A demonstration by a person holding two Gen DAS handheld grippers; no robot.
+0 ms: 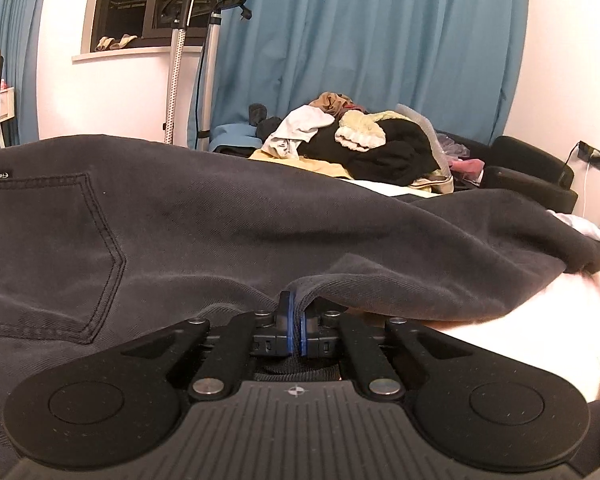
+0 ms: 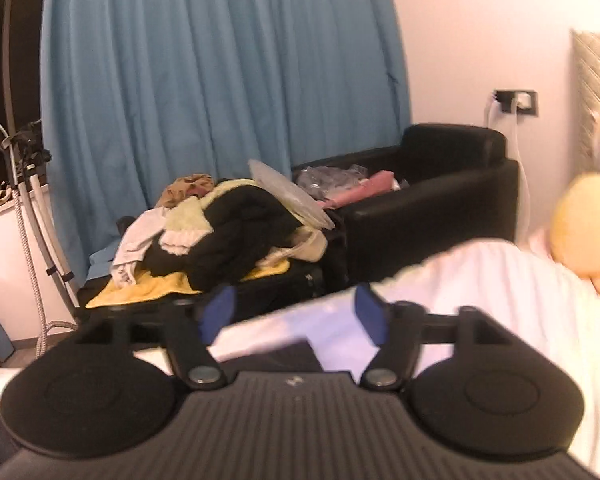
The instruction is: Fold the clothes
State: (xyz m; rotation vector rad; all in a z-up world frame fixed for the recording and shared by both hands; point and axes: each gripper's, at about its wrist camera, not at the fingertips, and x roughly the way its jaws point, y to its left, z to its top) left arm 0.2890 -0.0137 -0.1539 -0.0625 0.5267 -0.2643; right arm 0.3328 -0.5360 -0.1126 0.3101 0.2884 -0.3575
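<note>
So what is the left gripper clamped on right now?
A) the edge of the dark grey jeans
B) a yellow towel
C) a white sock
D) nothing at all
A: in the left wrist view the left gripper has its blue pads pressed together on a fold of the dark grey jeans, while the right gripper is open and holds nothing.

Warm indoor light fills the room, and the window (image 1: 148,0) is black, so none of it comes from outside. The white bed sheet (image 1: 500,304) blows out to a glaring patch with hardly any detail. The dark trousers (image 1: 220,224) stay dim, though their stitching reads sharply in the left wrist view. The right wrist view is softer all over: the right gripper (image 2: 294,312) is smeared, and the yellow cushion (image 2: 584,228) is a blur. Both views bend strongly at the edges, curving the blue curtain (image 2: 220,80), and the corners fall to black.
</note>
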